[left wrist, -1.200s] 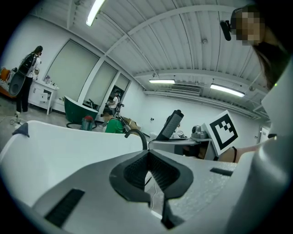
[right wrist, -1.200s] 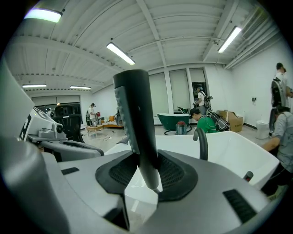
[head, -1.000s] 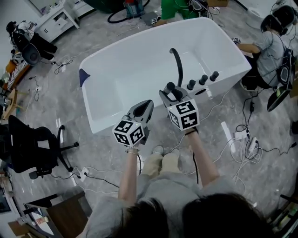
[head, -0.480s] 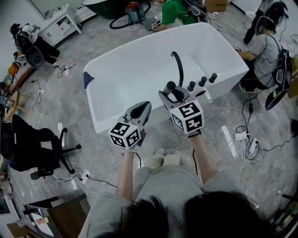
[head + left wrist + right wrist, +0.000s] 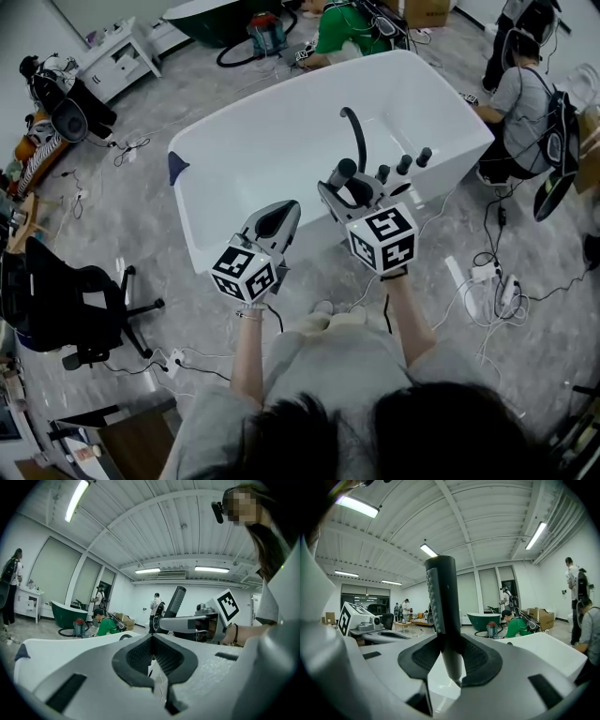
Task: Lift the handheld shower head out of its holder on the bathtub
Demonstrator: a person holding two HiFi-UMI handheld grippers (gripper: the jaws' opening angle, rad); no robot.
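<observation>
The dark, ribbed shower head (image 5: pixel 442 602) is held upright in the right tongs (image 5: pixel 450 654) over the white bathtub's (image 5: pixel 208 234) near rim, apart from the knobs (image 5: pixel 403 166), with the left tongs (image 5: pixel 153 657) closed, empty, alongside.

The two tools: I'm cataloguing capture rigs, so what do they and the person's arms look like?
Both the left tool and the right tool are light grey shells with dark ribbed pads. Each carries a white cube with black square markers. The person wears a grey short-sleeved top.
</observation>
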